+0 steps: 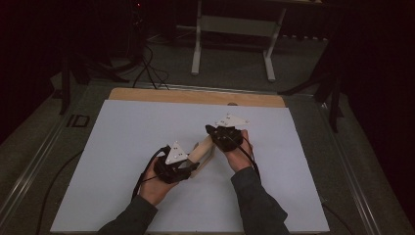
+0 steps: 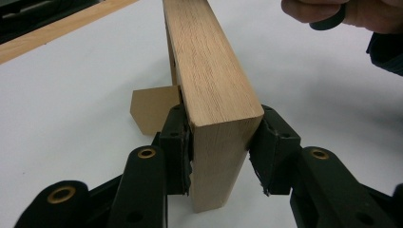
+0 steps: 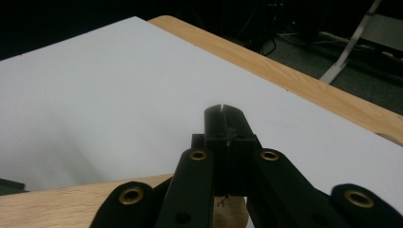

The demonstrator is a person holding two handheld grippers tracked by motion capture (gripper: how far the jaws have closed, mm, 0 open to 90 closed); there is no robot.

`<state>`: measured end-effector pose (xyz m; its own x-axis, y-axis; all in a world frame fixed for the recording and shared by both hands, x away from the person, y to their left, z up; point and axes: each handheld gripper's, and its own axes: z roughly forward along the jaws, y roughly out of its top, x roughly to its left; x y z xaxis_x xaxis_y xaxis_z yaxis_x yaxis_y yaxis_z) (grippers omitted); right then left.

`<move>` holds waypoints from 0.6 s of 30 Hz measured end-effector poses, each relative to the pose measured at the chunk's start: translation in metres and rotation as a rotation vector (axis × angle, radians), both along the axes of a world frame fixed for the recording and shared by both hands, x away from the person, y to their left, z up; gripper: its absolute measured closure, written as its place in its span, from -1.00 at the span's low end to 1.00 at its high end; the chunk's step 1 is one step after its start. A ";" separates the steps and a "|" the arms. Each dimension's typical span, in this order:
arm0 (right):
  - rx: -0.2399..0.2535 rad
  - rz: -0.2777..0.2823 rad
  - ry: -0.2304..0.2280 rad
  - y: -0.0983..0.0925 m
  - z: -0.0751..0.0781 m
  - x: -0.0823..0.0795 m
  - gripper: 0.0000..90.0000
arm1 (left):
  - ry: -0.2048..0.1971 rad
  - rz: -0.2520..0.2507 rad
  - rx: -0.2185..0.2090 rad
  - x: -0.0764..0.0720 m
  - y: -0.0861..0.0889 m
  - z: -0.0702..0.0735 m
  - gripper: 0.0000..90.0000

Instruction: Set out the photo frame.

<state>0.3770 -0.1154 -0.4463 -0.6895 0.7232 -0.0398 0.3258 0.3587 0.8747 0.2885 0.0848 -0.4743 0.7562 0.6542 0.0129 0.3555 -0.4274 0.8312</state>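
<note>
Left hand-held gripper (image 2: 221, 152) clamps near end of wood block (image 2: 209, 80), jaws pressed on both side faces. Block looks stiff, solid, w/ grippy grain, prob. moderate weight; hold by flat sides. It's mid-desk (image 1: 122, 132), far end toward right hand-held gripper (image 3: 223, 124), jaws closed, apparently empty.

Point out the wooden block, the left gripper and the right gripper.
wooden block (image 2: 209, 71), left gripper view, top face.
left gripper (image 1: 188, 168), high view, between its fingertips.
right gripper (image 3: 224, 110), right gripper view, closed tips.
</note>
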 end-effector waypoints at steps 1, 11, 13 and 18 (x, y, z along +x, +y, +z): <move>-0.005 0.001 0.002 0.000 -0.001 0.001 0.99 | 0.000 0.000 0.000 0.000 0.000 0.000 0.35; -0.028 0.002 0.008 -0.001 -0.001 0.001 1.00 | 0.005 0.015 -0.003 0.001 0.002 0.000 0.34; -0.032 -0.002 0.008 -0.001 -0.001 0.000 1.00 | 0.007 0.024 -0.001 0.001 0.003 0.000 0.33; -0.035 -0.012 0.015 -0.003 0.000 -0.001 1.00 | 0.001 0.057 0.002 0.003 0.005 0.000 0.30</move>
